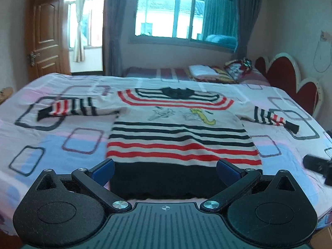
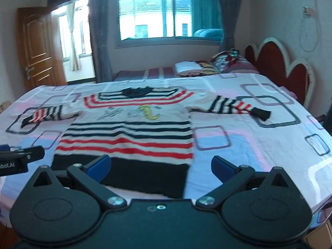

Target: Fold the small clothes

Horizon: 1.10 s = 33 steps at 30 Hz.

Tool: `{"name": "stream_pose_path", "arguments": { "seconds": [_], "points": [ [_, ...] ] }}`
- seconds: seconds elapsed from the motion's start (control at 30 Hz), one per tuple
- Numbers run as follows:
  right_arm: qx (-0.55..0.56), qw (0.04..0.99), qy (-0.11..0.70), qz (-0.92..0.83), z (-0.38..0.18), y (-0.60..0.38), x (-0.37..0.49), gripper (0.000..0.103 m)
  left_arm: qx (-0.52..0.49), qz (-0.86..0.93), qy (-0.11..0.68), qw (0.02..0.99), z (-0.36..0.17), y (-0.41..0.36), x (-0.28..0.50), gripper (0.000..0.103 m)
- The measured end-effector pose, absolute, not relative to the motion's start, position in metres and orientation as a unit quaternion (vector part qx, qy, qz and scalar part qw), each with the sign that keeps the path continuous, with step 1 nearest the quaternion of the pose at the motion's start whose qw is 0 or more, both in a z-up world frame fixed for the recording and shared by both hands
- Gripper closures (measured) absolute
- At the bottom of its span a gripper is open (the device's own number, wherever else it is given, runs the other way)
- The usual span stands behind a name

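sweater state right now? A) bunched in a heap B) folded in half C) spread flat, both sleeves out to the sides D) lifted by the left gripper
C: the striped sweater lies flat on the bed sheet with a sleeve stretched to each side, and both the left gripper and right gripper are open, holding nothing.

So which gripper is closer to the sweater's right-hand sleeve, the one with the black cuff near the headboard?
Right. The right gripper sits over the sweater's lower right corner, on that sleeve's side. The left gripper is centred on the black hem, farther over.
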State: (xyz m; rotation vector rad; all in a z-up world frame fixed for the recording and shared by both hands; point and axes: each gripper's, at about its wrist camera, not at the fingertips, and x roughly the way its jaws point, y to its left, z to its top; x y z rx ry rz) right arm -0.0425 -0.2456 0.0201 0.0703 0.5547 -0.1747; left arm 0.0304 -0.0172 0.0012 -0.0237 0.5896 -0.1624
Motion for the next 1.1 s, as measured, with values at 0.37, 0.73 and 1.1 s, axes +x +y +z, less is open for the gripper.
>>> {"name": "stream_pose_path", "arguments": {
  "seconds": [0.37, 0.73, 1.1],
  "points": [
    [0.097, 0.949, 0.241, -0.178, 0.013, -0.378, 0.039, 0.028, -0.013, -0.050, 0.253, 0.966, 0.010, -0.053, 0.154, 0.000],
    [0.269, 0.892, 0.281, -0.231, -0.092, -0.585, 0.180, 0.062, 0.001, -0.021, 0.315, 0.949, -0.030, -0.112, 0.284, 0.000],
    [0.345, 0.869, 0.230, -0.271, -0.142, -0.658, 0.219, 0.083, 0.048, -0.013, 0.363, 0.930, -0.057, -0.142, 0.343, 0.000]
  ]
}}
